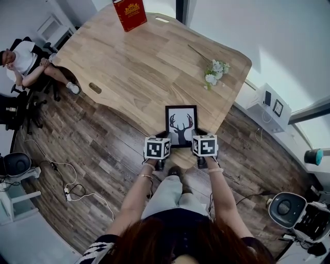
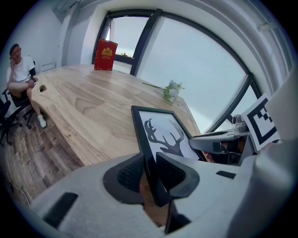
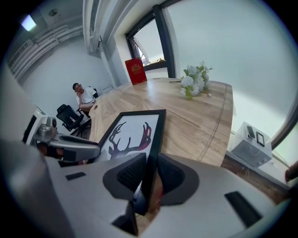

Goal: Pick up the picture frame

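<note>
frame: picture frame (image 1: pixel 181 126) with the antler print lies at the near edge of the wooden table (image 1: pixel 139 67), directly ahead of me and between both tools. I can't tell whether its near end is off the wood yet.
left tool: left gripper (image 2: pixel 150 160) is closed down to a narrow gap, pads on either face of the frame's left side rail.
right tool: right gripper (image 3: pixel 151 167) is the same on the right rail, with the black edge pinched between its pads.
step: grip looks set on both sides, so I judge the lift comes next.
how: I raise both hands together at the same rate and keep the frame level. A rail this thin would likely twist out of the pads if one side leads.
grip check: both bites are near the lower corners, so I hold pressure and avoid rolling either wrist.
clearance: flowers (image 1: pixel 214 72) and red box (image 1: pixel 130 13) are well apart from the frame, nothing in the lift path.
</note>
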Demonstrator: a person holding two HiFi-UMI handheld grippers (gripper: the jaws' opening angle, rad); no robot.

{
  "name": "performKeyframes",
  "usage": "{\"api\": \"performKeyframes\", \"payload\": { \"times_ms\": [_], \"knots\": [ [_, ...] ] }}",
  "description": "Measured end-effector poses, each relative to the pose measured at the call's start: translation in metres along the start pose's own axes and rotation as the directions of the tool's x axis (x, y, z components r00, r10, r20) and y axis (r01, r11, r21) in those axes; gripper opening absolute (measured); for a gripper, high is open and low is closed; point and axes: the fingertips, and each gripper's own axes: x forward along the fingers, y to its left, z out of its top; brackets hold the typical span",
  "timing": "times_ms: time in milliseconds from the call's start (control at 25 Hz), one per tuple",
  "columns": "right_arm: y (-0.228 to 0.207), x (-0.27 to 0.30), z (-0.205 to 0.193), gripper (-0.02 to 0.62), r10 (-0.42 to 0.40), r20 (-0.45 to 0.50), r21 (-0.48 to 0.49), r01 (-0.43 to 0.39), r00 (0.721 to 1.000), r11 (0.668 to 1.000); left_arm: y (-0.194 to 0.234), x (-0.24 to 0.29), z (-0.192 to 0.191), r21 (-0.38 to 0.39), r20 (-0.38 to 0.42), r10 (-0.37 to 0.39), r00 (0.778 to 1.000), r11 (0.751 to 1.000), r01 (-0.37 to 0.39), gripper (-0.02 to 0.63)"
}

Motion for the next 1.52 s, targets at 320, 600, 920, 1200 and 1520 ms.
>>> {"api": "performKeyframes", "payload": {
  "times_ms": [320, 600, 920, 1200, 1520],
  "knots": [
    [0.008, -0.023, 0.004, 0.077, -0.028, 0.086, -0.021, 0.03, 0.996, 0.999, -0.005, -0.018, 0.006, 0.021, 0.059, 0.025, 0.998, 0.999, -0.026, 0.087],
    [0.012, -0.05, 0.009, 0.075, -0.039, 0.159, -0.036, 0.045, 0.986, 0.998, -0.019, -0.039, 0.012, 0.042, 0.116, 0.03, 0.993, 0.998, -0.035, 0.084],
    [0.018, -0.081, 0.009, 0.075, -0.037, 0.225, -0.057, 0.051, 0.974, 0.997, -0.036, -0.064, 0.013, 0.066, 0.165, 0.035, 0.986, 0.997, -0.047, 0.084],
    [0.026, -0.111, 0.014, 0.075, -0.028, 0.287, -0.07, 0.05, 0.958, 0.996, -0.051, -0.091, 0.018, 0.088, 0.219, 0.041, 0.975, 0.994, -0.062, 0.084],
    [0.032, -0.147, 0.015, 0.075, -0.017, 0.347, -0.093, 0.052, 0.938, 0.994, -0.071, -0.121, 0.019, 0.104, 0.28, 0.055, 0.958, 0.991, -0.087, 0.084]
  ]
}}
